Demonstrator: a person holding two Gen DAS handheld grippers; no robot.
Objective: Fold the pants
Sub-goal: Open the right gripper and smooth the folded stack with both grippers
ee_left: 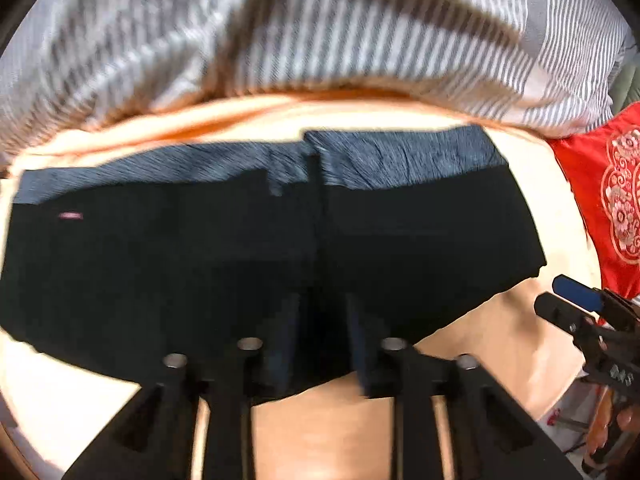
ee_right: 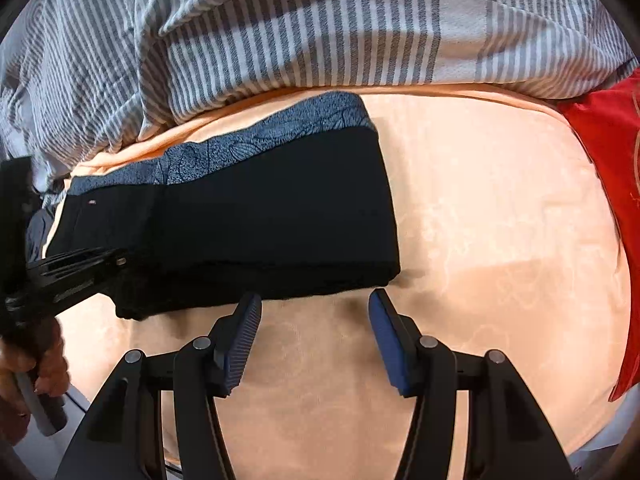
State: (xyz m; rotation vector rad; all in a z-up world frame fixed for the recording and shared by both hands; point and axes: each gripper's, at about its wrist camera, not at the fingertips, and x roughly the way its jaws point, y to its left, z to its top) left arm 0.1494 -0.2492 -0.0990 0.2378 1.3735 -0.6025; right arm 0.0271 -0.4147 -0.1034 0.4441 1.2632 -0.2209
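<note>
Black pants [ee_left: 200, 260] with a blue patterned waistband [ee_left: 400, 160] lie folded in a flat block on the orange sheet [ee_left: 500, 340]. In the left wrist view, which is blurred, my left gripper [ee_left: 322, 304] stands over the pants' near edge. Its jaws are a little apart and the dark cloth lies flat under them. The right wrist view shows the pants [ee_right: 280, 208] with the left gripper [ee_right: 120, 260] at their near left edge. My right gripper [ee_right: 315, 296] is open over bare sheet, just in front of the pants' near right corner, with nothing between its blue pads [ee_right: 240, 340].
A grey and white striped blanket [ee_right: 300, 32] is bunched along the far side. A red patterned cushion [ee_left: 608, 200] lies at the right. The orange sheet [ee_right: 500, 220] stretches to the right of the pants. A person's hand [ee_right: 44, 364] grips the left tool's handle.
</note>
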